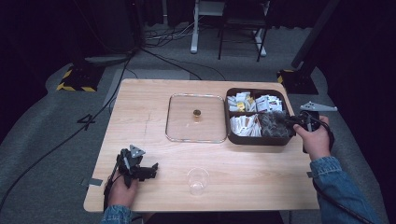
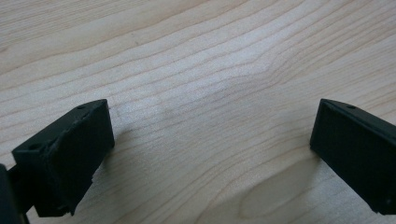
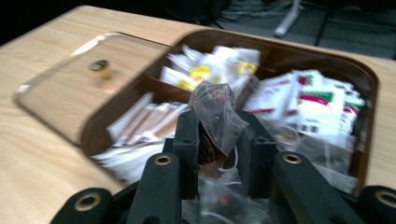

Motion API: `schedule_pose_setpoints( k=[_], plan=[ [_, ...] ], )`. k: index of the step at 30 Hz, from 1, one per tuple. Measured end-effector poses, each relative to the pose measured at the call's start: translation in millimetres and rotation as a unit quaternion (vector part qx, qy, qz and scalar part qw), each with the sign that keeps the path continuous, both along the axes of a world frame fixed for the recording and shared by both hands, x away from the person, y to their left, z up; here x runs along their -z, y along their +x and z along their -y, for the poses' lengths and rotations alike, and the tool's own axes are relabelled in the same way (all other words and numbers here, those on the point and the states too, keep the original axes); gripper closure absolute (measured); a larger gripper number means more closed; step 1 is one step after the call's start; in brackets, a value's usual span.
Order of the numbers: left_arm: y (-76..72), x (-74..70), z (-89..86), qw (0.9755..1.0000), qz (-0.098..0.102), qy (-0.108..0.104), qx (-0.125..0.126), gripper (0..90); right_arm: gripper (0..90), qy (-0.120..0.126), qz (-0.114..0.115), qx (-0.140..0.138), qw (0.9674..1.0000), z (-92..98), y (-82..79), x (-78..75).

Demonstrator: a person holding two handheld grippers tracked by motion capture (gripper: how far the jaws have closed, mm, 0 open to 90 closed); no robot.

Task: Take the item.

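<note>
A brown compartment box [image 1: 230, 116] [image 3: 299, 51] of sachets and tea bags stands at the table's right side. My right gripper [image 1: 293, 122] [image 3: 218, 140] hovers over its near right compartment, shut on a mesh tea bag [image 3: 215, 112] that sticks up between the jaws. A clear lid [image 1: 196, 117] [image 3: 70, 84] with a gold knob lies flat just left of the box. A clear plastic cup [image 1: 197, 180] stands upright near the front edge. My left gripper [image 1: 148, 171] [image 2: 210, 154] rests low over bare wood at the front left, open and holding nothing.
The wooden table [image 1: 140, 112] has free room on its left half and in front of the lid. Beyond it, the grey floor holds cables [image 1: 112, 88], stand bases [image 1: 77, 77] and chair legs [image 1: 261, 44].
</note>
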State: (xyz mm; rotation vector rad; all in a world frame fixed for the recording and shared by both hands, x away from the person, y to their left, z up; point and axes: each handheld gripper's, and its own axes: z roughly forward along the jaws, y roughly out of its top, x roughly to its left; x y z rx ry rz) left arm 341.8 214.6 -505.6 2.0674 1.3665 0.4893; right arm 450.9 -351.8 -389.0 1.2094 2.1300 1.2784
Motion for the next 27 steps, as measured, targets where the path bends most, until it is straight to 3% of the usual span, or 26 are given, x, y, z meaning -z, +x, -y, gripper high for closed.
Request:
schedule_pose_setpoints(
  k=[4, 16, 27],
  plan=[
    [0.0, 0.0, 0.0, 1.0000, 0.000, 0.000, 0.000, 0.0, 72.1, 0.006, 0.013, -0.031, 0.9994, -10.2, -18.3, -13.6],
    [0.0, 0.0, 0.0, 1.0000, 0.000, 0.000, 0.000, 0.0, 72.1, 0.013, 0.034, -0.086, 0.9956, -35.0, -48.5, -35.3],
    [-3.9, 0.3, -0.1, 1.0000, 0.001, -0.002, -0.005, 0.1, 72.1, 0.023, 0.042, -0.152, 0.9873, -70.0, -69.9, -49.3]
  ],
)
